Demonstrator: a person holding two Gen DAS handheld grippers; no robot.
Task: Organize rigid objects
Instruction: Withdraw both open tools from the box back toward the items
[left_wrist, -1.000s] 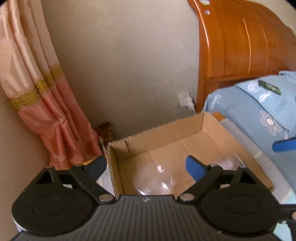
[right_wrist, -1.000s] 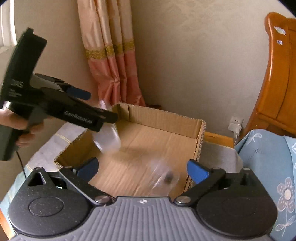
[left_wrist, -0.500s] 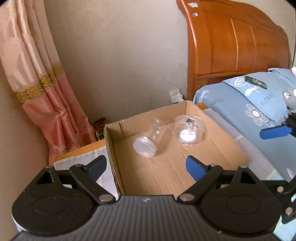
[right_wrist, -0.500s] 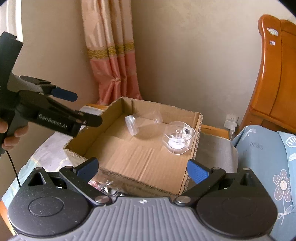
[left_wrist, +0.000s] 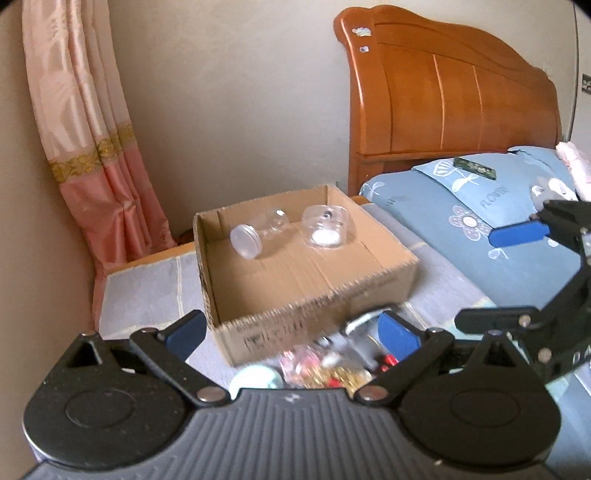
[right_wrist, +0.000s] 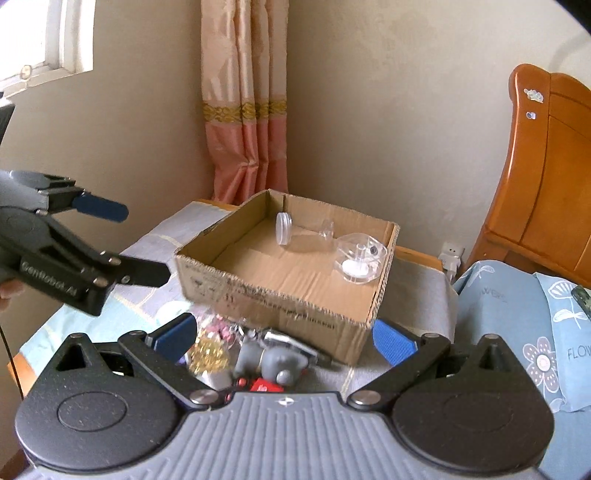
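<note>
Both tongs, left tongs (left_wrist: 291, 334) and right tongs (right_wrist: 282, 336), hang spread wide and empty above a blurred heap of trinkets (right_wrist: 236, 350) on the table (right_wrist: 417, 280); beyond, a cardboard box (left_wrist: 314, 310) holds a clear jar (left_wrist: 258, 234) lying on its side beside a clear round container (left_wrist: 327, 230).

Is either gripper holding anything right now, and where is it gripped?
Nothing is held. The left gripper and right gripper are both open and empty; the two clear containers lie loose in the cardboard box.
</note>
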